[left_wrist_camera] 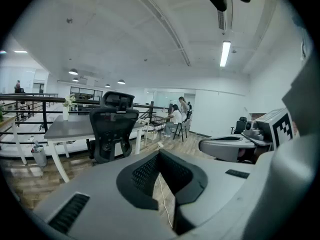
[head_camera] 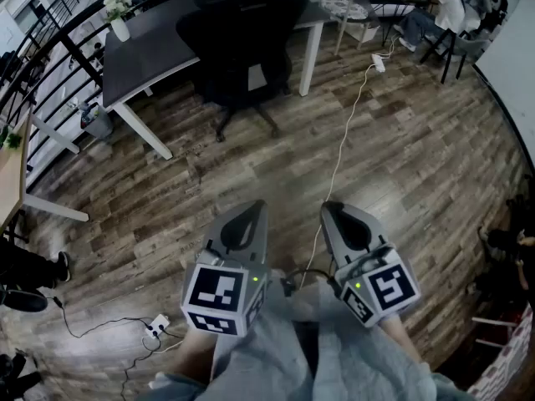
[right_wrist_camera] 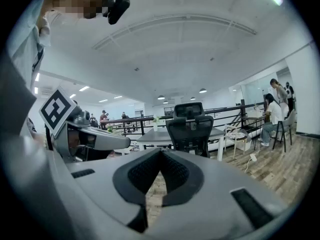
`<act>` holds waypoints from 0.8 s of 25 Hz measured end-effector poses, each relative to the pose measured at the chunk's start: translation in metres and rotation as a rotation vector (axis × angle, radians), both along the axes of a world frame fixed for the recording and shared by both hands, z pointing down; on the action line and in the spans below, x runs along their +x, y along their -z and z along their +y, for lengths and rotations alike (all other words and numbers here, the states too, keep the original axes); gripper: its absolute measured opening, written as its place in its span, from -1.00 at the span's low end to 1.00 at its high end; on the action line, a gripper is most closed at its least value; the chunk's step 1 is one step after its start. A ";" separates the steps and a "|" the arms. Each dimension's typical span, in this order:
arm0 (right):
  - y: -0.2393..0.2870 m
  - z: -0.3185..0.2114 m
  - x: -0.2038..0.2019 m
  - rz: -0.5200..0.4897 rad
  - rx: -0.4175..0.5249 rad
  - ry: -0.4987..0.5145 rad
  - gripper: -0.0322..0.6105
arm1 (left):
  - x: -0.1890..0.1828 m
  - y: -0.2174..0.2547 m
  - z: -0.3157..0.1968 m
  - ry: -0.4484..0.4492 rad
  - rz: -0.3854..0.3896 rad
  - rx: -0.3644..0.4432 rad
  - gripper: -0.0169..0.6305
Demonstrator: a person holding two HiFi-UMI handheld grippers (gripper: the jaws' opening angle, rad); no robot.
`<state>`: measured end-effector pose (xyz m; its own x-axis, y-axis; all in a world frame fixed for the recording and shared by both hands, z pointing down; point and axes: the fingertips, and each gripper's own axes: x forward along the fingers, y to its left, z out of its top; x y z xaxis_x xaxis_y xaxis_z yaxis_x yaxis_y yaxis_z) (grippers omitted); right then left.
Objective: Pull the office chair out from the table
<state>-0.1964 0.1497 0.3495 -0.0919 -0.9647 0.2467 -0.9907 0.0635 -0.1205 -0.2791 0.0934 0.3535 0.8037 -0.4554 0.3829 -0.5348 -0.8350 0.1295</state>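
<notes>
Black mesh office chair [head_camera: 242, 53] is tucked at grey tabletop [head_camera: 150, 48], well apart at 12 o'clock from left tool [head_camera: 251, 211]. Right tool [head_camera: 333, 211] is judged slightly farther. Both are clenched, empty.

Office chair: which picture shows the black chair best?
The left gripper view. There the office chair is biggest and clearest: headrest, backrest and armrests all show. The right gripper view shows the same back, smaller, its bottom hidden. The head view shows it from above, dark, with its legs.
</notes>
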 end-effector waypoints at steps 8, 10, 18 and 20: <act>-0.001 -0.001 -0.010 -0.001 0.007 0.008 -0.89 | -0.007 -0.002 -0.001 -0.003 0.001 -0.001 -0.92; -0.001 0.000 -0.011 0.000 0.006 0.004 -0.89 | -0.009 -0.001 0.000 -0.006 0.004 0.000 -0.92; -0.004 0.008 -0.005 -0.001 0.014 -0.040 -0.89 | 0.000 -0.004 0.008 -0.050 0.018 -0.017 -0.92; -0.006 0.011 -0.002 -0.009 0.009 -0.048 -0.89 | 0.003 -0.005 0.010 -0.064 0.009 -0.014 -0.92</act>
<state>-0.1989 0.1605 0.3553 -0.0472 -0.9703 0.2374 -0.9915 0.0166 -0.1291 -0.2758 0.1034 0.3586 0.8346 -0.3974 0.3815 -0.4791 -0.8655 0.1464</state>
